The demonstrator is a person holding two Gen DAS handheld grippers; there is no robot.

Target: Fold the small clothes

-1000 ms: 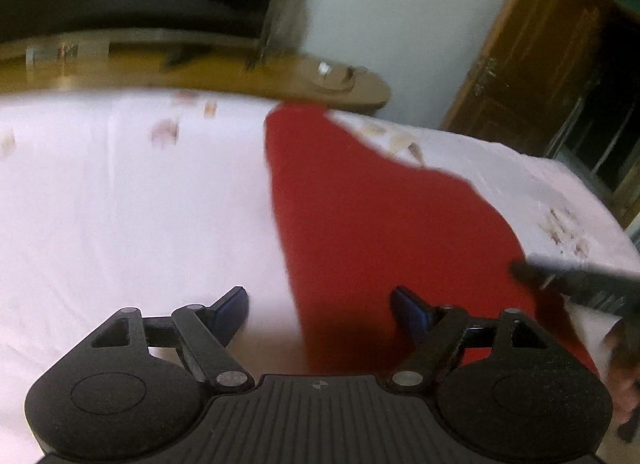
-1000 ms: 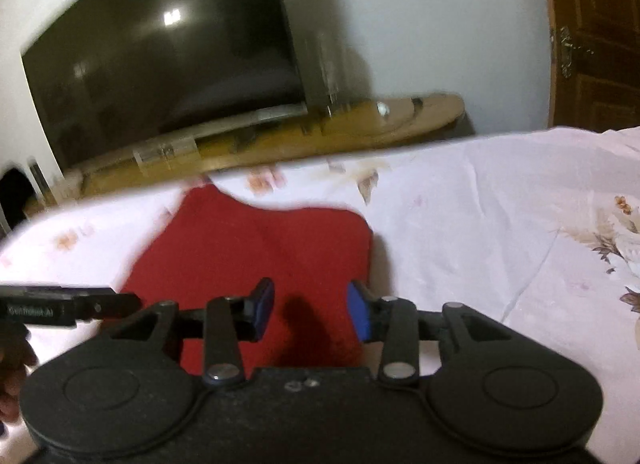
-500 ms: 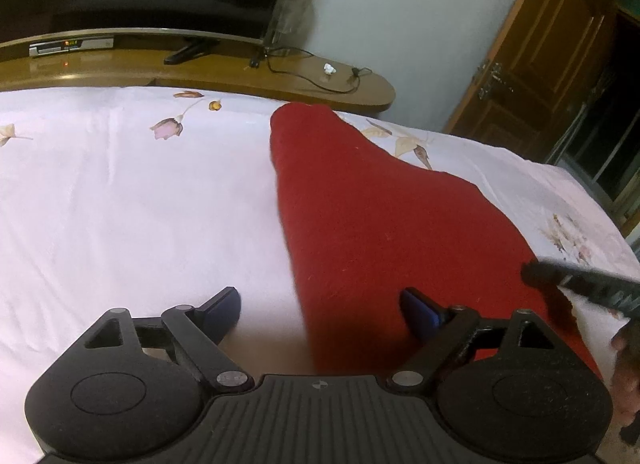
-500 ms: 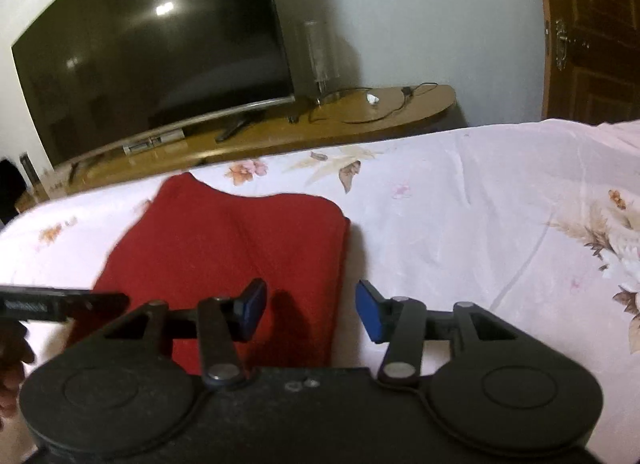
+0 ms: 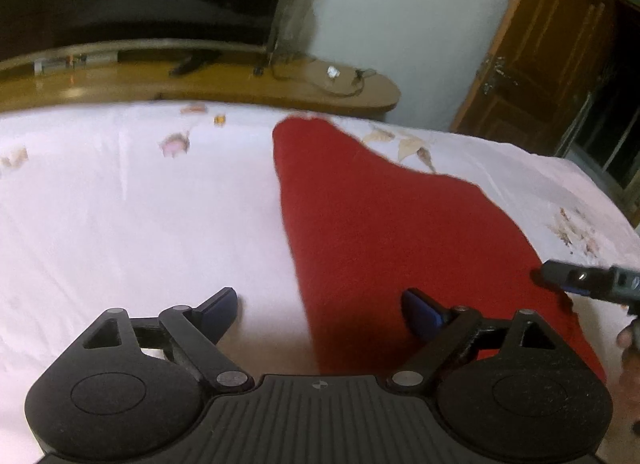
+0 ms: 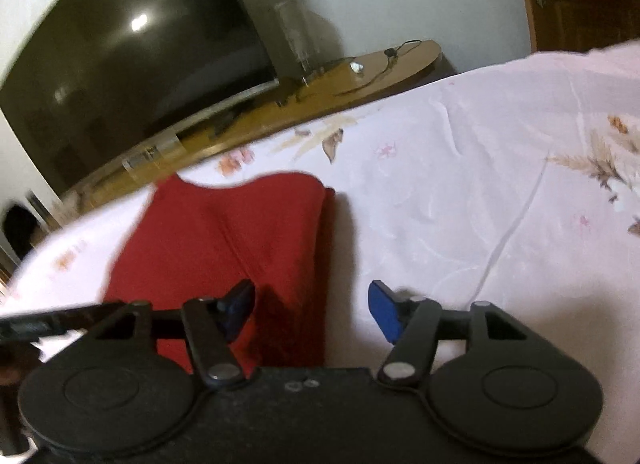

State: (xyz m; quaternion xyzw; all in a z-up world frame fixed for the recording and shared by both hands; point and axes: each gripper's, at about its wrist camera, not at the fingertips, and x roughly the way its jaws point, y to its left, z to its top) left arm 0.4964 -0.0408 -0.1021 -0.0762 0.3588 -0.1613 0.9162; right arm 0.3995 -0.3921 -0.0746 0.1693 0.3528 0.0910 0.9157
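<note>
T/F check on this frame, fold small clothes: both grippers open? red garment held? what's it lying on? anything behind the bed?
1. Both the left gripper and the right gripper are open. True.
2. The red garment hangs in the air from one gripper. False: it lies flat on the bedsheet, and neither gripper holds it.
3. The bedsheet is plain dark blue. False: it is pale with flower prints.
4. A television stands on a wooden shelf beyond the bed. True.
5. The left gripper's open fingers sit on either side of the garment's left edge. True.
</note>
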